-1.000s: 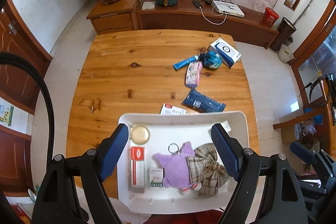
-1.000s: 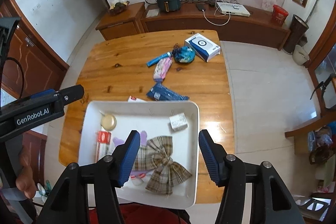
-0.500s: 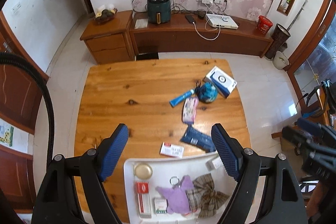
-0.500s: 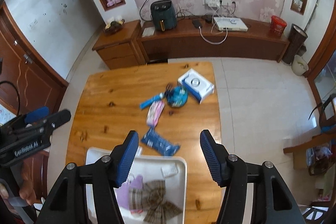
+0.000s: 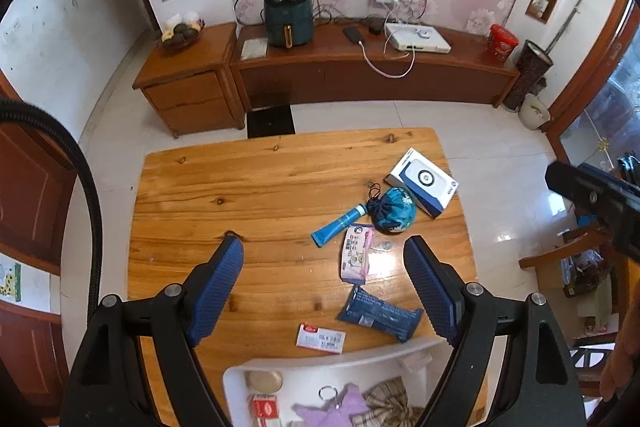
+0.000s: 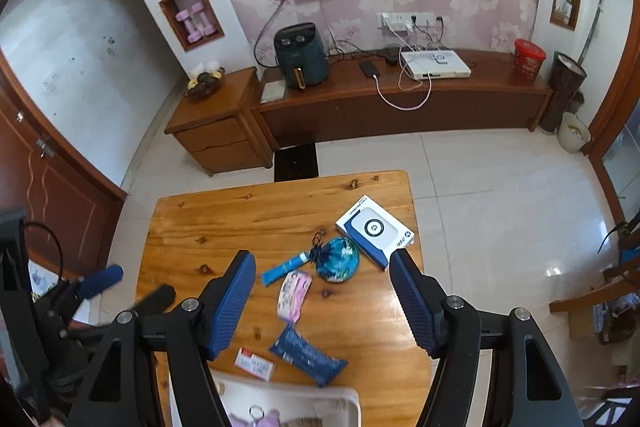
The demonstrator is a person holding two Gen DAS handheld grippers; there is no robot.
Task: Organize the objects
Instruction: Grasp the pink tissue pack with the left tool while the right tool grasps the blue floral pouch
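While both grippers hang high over the wooden table (image 5: 248,187), nothing is gripped.

Left wrist view:
- left gripper (image 5: 324,291): released, jaws wide apart, empty, bottom centre of frame
- white tray (image 5: 332,361): bottom centre, at the table's near edge; holds a round tin (image 5: 263,381), red-white box (image 5: 265,407), purple plush with keyring (image 5: 336,409), plaid bow (image 5: 390,401)
- loose on table, right of centre: white-blue box (image 5: 421,182), blue drawstring pouch (image 5: 392,211) touching it, blue tube (image 5: 338,224), pink tissue pack (image 5: 356,259), dark blue packet (image 5: 380,315), red-white card (image 5: 321,337) just beyond the tray rim
- right gripper (image 5: 600,203): body only, right edge

Right wrist view:
- right gripper (image 6: 323,301): released, jaws wide apart, empty, bottom centre
- tray (image 6: 288,393): bottom edge, mostly cut off
- same loose items: centre of frame, between the fingers (image 6: 234,303)
- left gripper (image 6: 132,287): lower left, blurred, state unreadable here
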